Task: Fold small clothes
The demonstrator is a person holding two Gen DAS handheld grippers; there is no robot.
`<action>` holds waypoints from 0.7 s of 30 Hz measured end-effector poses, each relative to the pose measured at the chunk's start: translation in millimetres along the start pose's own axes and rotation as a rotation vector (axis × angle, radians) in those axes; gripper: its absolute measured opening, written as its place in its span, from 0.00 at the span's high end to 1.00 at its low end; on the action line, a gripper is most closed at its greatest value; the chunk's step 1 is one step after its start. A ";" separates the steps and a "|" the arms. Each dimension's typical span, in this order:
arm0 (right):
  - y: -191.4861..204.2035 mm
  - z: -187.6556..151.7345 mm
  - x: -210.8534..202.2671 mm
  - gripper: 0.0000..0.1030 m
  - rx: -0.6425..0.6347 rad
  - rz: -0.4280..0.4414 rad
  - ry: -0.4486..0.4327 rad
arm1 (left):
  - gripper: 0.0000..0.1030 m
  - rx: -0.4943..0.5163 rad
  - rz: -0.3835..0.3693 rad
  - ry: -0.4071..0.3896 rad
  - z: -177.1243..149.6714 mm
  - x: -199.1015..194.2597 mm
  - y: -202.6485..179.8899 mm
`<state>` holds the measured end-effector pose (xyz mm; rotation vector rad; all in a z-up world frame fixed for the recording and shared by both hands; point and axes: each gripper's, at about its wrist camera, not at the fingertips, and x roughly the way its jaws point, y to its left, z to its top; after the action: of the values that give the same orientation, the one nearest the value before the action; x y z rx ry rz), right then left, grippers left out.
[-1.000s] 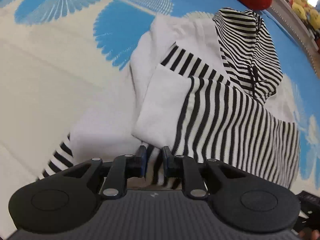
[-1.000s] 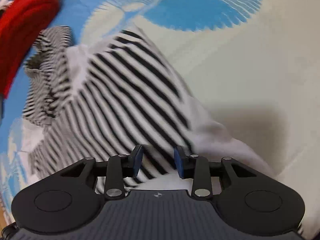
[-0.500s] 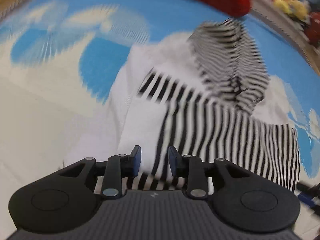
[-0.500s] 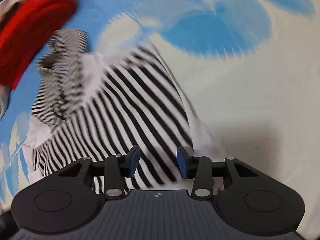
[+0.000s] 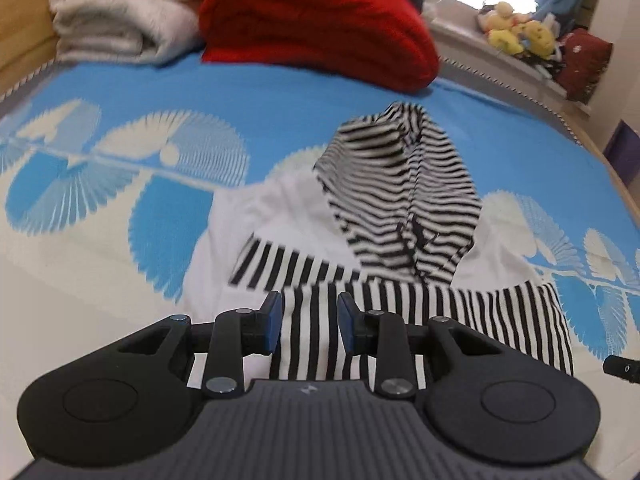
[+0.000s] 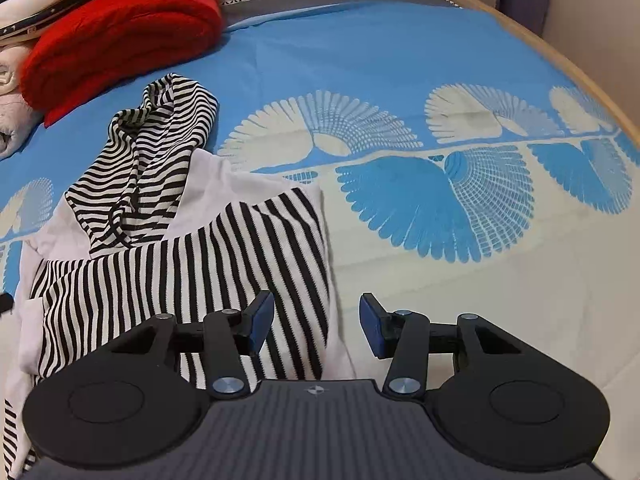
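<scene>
Hoodie [image 5: 400,208] hem hidden behind left gripper [image 5: 309,322], blurred

Looked low and close along each gripper's fingers over the bed; shared the striped hoodie [image 5: 404,216] [image 6: 160,184] and red pillow [image 5: 316,24] [image 6: 120,36].

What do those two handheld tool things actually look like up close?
Both look alike. The left tool and right tool each have a ribbed dark grey body with a small pale emblem, two rounded matte black lobes with a circular recess, and black linkage arms pinned by silver rivets. The fingers carry blue pads. No cables or sleeves show.
</scene>
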<state>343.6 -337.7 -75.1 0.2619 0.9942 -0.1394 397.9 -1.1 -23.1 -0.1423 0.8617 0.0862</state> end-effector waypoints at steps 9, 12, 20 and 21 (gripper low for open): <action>-11.7 10.8 1.2 0.52 -0.067 -0.056 -0.004 | 0.89 0.104 -0.018 -0.060 71.8 28.4 -6.8; -14.9 9.6 6.0 0.52 -0.070 -0.054 0.009 | 0.89 0.176 -0.025 -0.101 112.9 62.5 -21.9; -21.1 6.3 23.2 0.52 -0.077 -0.081 0.041 | 0.89 0.196 -0.101 -0.017 193.5 212.9 -42.8; -22.5 6.5 25.6 0.52 -0.076 -0.088 0.045 | 0.89 0.180 -0.114 -0.007 202.7 228.7 -44.3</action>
<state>357.4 -361.1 -96.7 0.1522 1.0541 -0.1756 704.0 -8.4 -63.0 -0.0225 0.8487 -0.0973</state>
